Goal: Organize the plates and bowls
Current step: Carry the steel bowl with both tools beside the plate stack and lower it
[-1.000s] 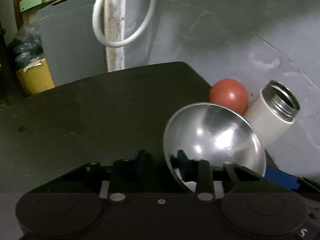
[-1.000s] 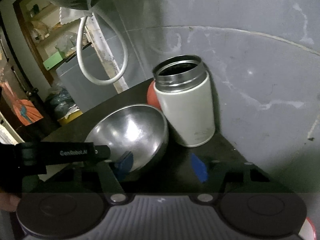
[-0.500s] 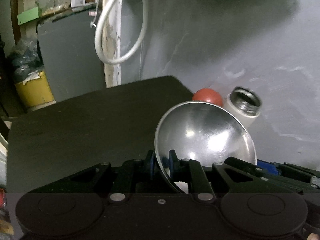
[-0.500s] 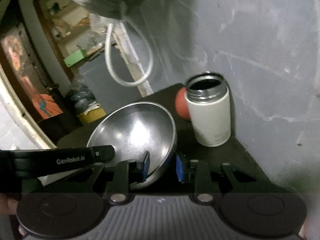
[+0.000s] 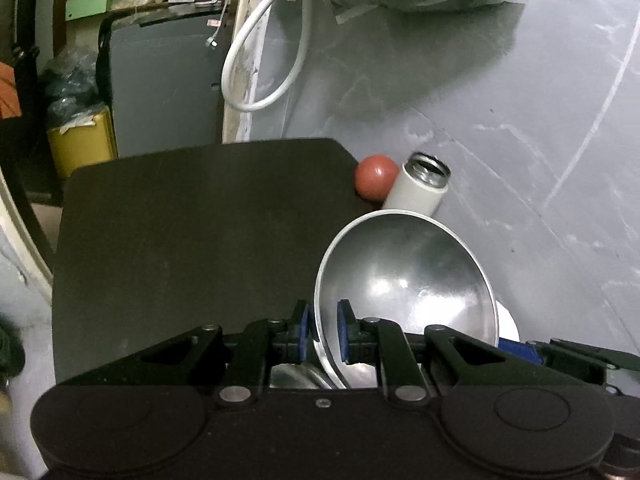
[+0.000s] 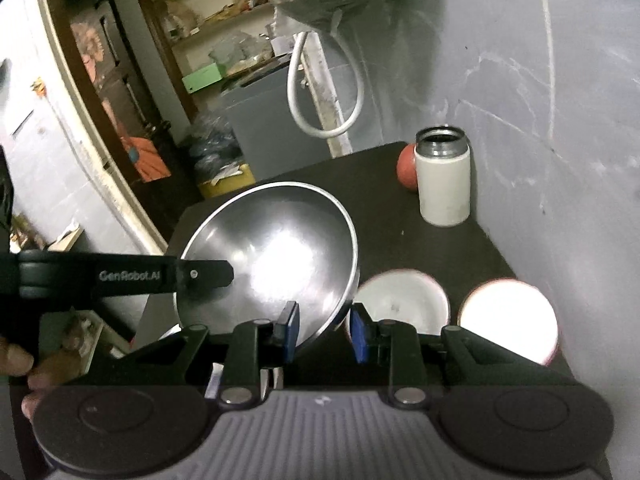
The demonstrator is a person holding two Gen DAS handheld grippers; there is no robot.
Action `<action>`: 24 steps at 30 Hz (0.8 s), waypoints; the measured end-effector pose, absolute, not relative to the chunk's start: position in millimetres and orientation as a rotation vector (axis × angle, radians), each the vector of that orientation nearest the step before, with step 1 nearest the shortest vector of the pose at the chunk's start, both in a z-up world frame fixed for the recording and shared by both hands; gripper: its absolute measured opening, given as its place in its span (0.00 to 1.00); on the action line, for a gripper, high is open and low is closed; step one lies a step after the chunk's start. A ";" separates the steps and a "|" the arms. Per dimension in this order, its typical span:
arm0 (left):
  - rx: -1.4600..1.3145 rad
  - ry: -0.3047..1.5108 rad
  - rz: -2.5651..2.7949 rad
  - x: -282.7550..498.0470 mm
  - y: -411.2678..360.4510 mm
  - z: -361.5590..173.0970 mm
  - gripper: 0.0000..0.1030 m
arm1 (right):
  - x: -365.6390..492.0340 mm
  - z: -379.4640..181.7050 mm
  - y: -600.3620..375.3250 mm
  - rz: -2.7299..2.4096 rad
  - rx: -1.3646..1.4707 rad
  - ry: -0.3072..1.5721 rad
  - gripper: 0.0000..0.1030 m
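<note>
Since a second ago I had lifted the steel bowl (image 5: 408,292) up off the worktop (image 5: 192,232), and the flask and the ball had dropped well behind it. My left gripper (image 5: 323,330) was clamped on the bowl's near rim, one blue pad on each side of the thin wall. My right gripper (image 6: 323,330) straddled the opposite rim, one pad inside the bowl and the other outside; its pads stood apart and I could not tell whether they pressed the metal. The bowl hung tilted between the two, clear of the dark worktop.

Just past the right gripper, two white bowls with red rims sat side by side on the worktop: the nearer bowl (image 6: 404,300) close under the steel rim, the outer bowl (image 6: 508,320) towards the wall. Further back the white flask (image 6: 442,178) stood open-topped in the corner, the red ball (image 6: 406,172) touching its side. A white hose (image 5: 256,64) looped down the grey wall behind.
</note>
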State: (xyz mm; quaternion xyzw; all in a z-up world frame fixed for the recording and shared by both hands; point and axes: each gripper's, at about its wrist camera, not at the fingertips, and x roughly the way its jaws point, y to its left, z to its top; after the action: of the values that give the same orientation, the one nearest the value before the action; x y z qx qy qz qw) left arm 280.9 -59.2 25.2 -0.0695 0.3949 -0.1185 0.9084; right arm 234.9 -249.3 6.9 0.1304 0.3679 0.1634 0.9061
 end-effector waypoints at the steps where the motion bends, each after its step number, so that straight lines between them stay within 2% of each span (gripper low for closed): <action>1: -0.144 0.816 -0.245 273.1 -59.9 25.7 0.15 | 226.5 7.0 -250.5 0.343 0.271 0.765 0.30; 11: -0.122 0.819 -0.285 213.5 -75.2 23.4 0.17 | 156.0 3.3 -263.9 0.372 0.261 0.810 0.30; 24: -0.033 0.915 -0.370 188.1 -100.6 2.5 0.19 | 125.1 -9.3 -283.5 0.355 0.261 0.885 0.32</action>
State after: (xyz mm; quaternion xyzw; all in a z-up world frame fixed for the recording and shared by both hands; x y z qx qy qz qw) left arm 188.1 -100.6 2.5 -0.0156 0.4391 -0.1775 0.8806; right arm 125.1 -283.5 -9.3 0.1254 0.4245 0.1703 0.8804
